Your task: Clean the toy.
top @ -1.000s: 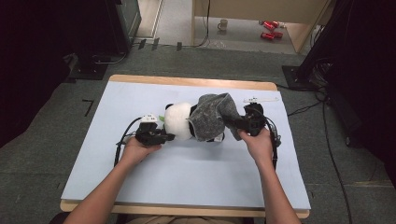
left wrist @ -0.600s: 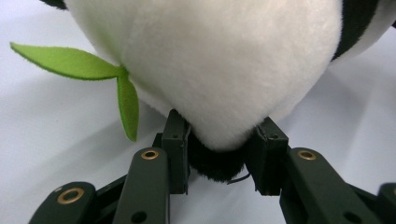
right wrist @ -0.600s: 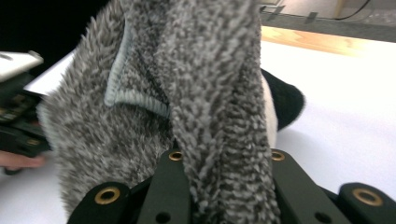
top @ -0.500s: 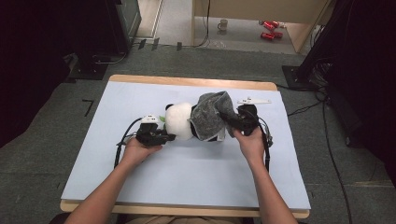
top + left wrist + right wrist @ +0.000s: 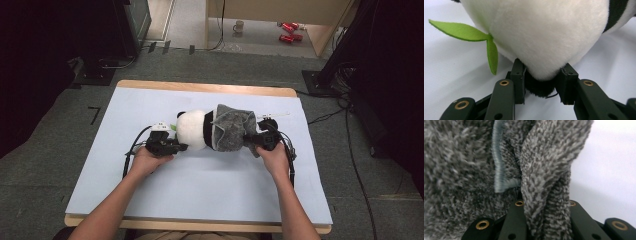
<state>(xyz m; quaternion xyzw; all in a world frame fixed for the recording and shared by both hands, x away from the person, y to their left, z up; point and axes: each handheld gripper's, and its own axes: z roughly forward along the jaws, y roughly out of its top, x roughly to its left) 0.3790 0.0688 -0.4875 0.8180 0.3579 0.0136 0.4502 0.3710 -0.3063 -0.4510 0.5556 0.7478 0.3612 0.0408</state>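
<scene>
Panda plush [image 5: 192, 130] lies mid-desk [image 5: 150, 200], grey towel [image 5: 232, 129] draped over its right half. Left gripper [image 5: 176, 147] pinches its black ear; right gripper [image 5: 250, 142] clamps a towel fold. Both soft, light, floppy; grip hems or limbs.

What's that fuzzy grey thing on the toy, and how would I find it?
Start at the pale blue table and find the plush panda lying mid-table. The grey towel drapes over its right end, pinched by the right gripper. It alone is shaggy and grey; the panda is black and white.
</scene>
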